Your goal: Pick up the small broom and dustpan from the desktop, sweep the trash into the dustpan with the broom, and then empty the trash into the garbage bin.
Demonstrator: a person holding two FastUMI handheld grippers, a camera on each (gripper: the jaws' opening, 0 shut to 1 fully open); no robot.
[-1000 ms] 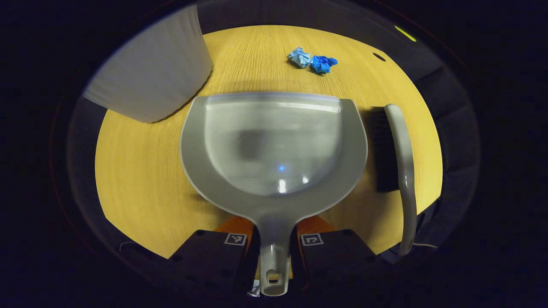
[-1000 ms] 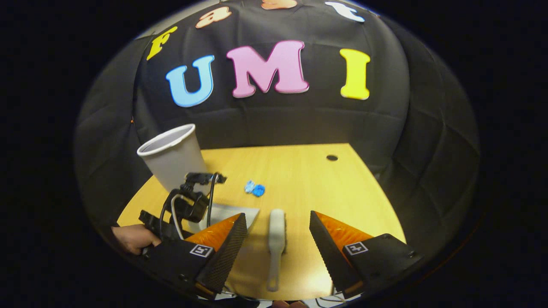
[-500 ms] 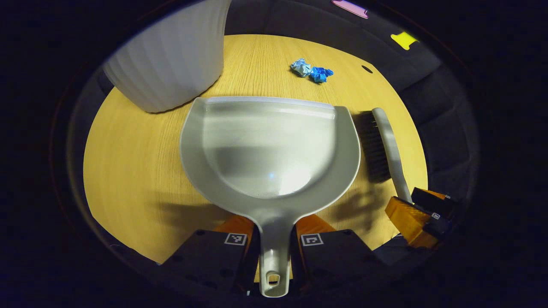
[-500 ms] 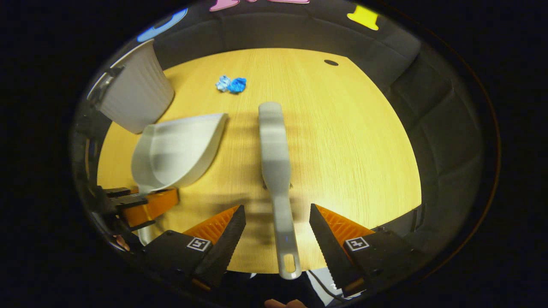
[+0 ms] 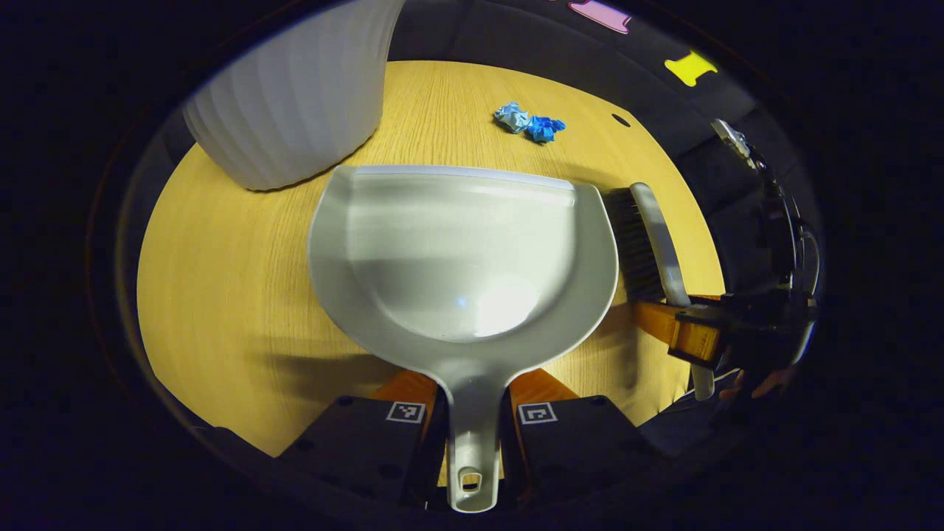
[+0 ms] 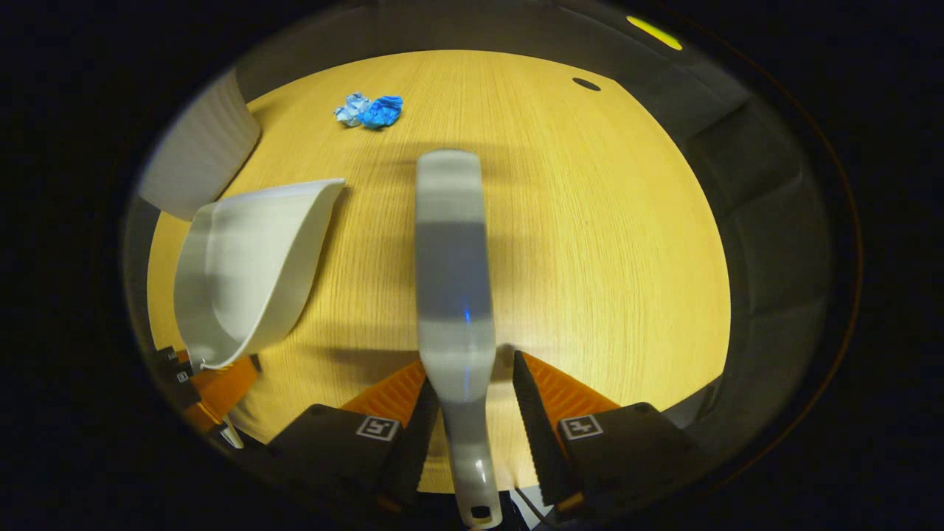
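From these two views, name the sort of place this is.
Probably a recording booth staged as a desk: a wooden desktop backed by black cloth, with a dustpan, small broom, bin and crumpled blue trash.

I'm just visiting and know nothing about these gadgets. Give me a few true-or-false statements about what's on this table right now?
1. The left hand-held gripper clamps the dustpan by its handle. True.
2. The blue trash already lies in the dustpan. False: it sits on the table, beyond the pan.
3. The brush handle runs between the right hand-held gripper's fingers. True.
4. The white bin lies tipped over. False: it stands upright.
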